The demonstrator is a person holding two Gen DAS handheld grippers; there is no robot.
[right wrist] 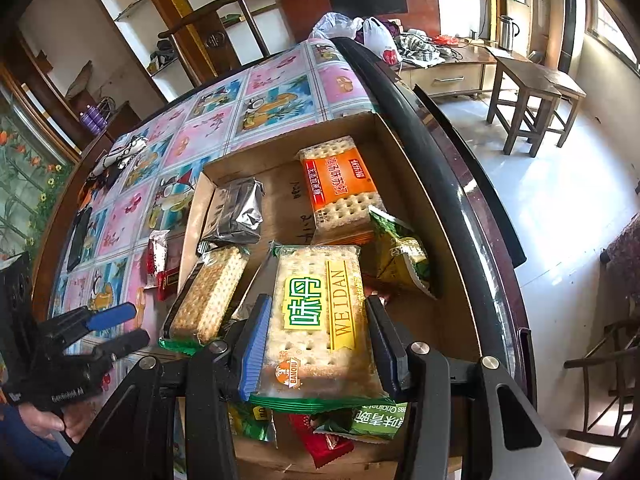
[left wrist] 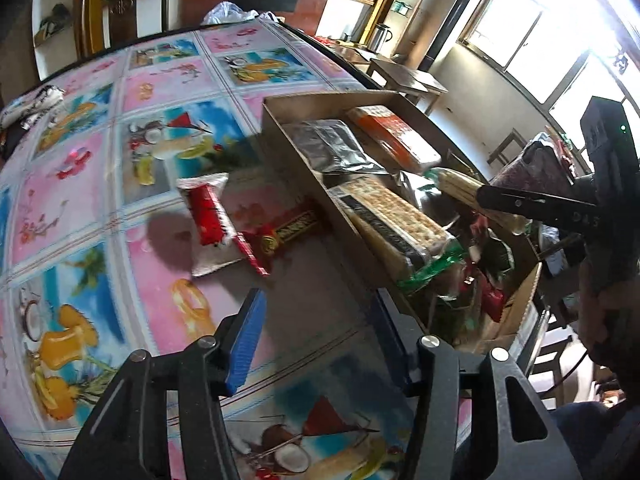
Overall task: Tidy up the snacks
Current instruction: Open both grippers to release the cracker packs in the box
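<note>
In the left wrist view, the floral tablecloth [left wrist: 80,184] fills the left half of the frame, and at the centre two packets lie on it outside the box: a red-and-white snack packet [left wrist: 210,220] and, touching its right edge, a red chocolate bar [left wrist: 286,234]. The left gripper [left wrist: 316,344] hangs above the cloth at the bottom centre, its blue-padded fingers spread wide with nothing between them. To the right stands the cardboard box [left wrist: 280,140], holding a silver foil pouch [left wrist: 332,146], an orange cracker pack [left wrist: 394,136] and a cracker pack leaning on the near wall [left wrist: 394,216]. In the right wrist view, the right gripper [right wrist: 316,340] at lower centre is clamped on the WEIDAN cracker pack [right wrist: 320,320], held over the box [right wrist: 452,320], above the green and red packets [right wrist: 372,424] at the bottom edge.
</note>
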